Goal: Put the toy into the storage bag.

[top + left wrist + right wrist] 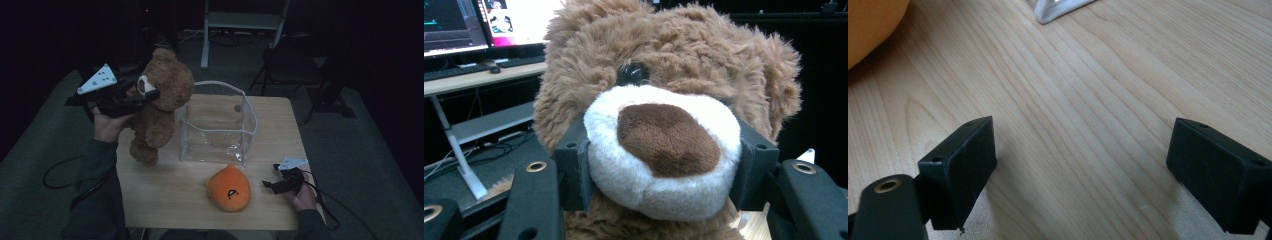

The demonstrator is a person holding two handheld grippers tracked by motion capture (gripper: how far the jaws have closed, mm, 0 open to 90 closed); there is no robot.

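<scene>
the brown teddy bear is held up off the wooden table, just left of the clear plastic box, with its legs hanging near the table's left edge. it is gripped by the white muzzle, which is pinched between the two pads of the left gripper; the jaws are kept fairly wide by the soft muzzle and are pressed into it on both sides. since the bear is gripped only by the snout, a slow, level carry over the box rim is advised, with the body lowered in legs first so the thin wall is not tipped or pushed. the grip is best loosened only once the weight is taken by the box floor. the right gripper is rested on the table at the near right corner, its jaws spread wide with nothing between them, just beside the orange plush, which lies in front of the box
</scene>
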